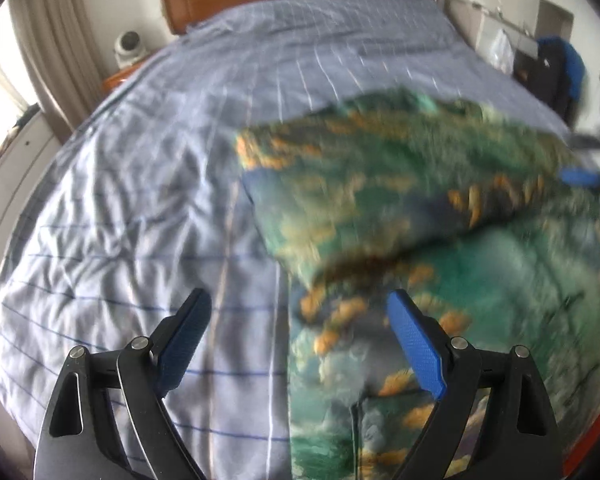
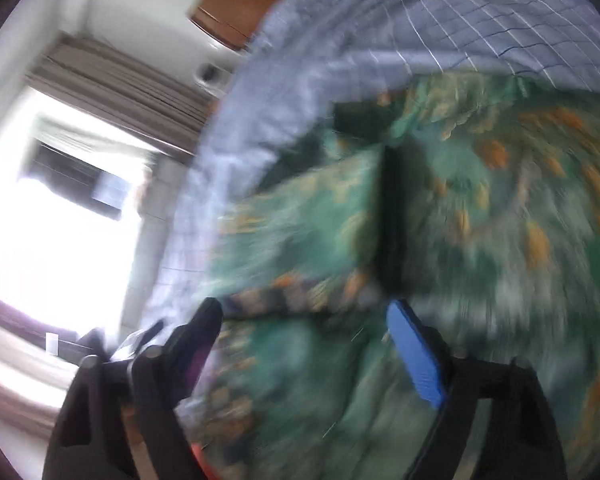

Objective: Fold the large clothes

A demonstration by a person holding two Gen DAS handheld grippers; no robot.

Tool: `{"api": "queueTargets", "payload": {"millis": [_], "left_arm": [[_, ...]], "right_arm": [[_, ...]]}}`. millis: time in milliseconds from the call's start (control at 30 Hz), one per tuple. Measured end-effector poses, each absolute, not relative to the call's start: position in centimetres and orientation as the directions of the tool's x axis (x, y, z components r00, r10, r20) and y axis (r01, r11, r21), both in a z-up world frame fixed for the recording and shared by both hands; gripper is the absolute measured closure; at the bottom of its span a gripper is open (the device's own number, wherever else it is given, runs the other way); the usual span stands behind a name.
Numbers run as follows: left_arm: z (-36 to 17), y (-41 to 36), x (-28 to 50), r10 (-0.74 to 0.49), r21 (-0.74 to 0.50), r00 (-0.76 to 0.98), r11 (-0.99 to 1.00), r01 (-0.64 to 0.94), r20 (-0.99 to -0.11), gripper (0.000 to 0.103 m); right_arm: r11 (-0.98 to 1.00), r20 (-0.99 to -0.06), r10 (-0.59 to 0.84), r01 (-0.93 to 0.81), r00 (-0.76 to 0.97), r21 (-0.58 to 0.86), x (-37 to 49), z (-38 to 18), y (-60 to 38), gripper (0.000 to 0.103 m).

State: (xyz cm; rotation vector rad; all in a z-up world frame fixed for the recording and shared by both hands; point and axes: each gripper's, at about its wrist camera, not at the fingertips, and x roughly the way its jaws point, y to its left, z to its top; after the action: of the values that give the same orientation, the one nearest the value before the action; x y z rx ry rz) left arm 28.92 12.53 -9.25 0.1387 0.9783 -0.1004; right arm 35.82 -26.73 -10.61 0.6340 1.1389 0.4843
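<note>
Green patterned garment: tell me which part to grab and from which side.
Grip the green patterned garment at the near left corner of its folded-over flap, coming from the bare blue checked bedspread side. That edge looks lifted and nothing covers it. Blur makes this tentative.

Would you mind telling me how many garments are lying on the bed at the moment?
1: a green printed garment with orange marks lies on the right side of the checked bedspread, one part folded over itself. Blur could hide a second piece beneath.
</note>
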Motion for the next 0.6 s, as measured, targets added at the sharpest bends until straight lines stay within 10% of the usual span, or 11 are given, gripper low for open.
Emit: {"api": "queueTargets", "payload": {"millis": [133, 200, 600], "left_arm": [[-11.5, 11.9, 30.2, 0.022, 0.107, 0.519, 0.985, 0.134, -0.854, 0.012], [-12.2, 12.2, 31.1, 0.023, 0.086, 0.504, 0.991, 0.103, -0.863, 0.012], [-12.2, 14.0, 36.1, -0.008, -0.13, 0.545, 0.974, -0.186, -0.838, 0.029]], "right_arm": [[0.768, -0.726, 0.616, -0.024, 0.306, 0.641, 39.0, -13.4, -24.1, 0.038], [0.829, -0.791, 0.543, -0.027, 0.281, 0.559, 39.9, -14.3, -22.9, 0.087], [0.807, -0.602, 0.536, -0.15, 0.592, 0.572, 37.9, -2.5, -26.1, 0.093]]}}
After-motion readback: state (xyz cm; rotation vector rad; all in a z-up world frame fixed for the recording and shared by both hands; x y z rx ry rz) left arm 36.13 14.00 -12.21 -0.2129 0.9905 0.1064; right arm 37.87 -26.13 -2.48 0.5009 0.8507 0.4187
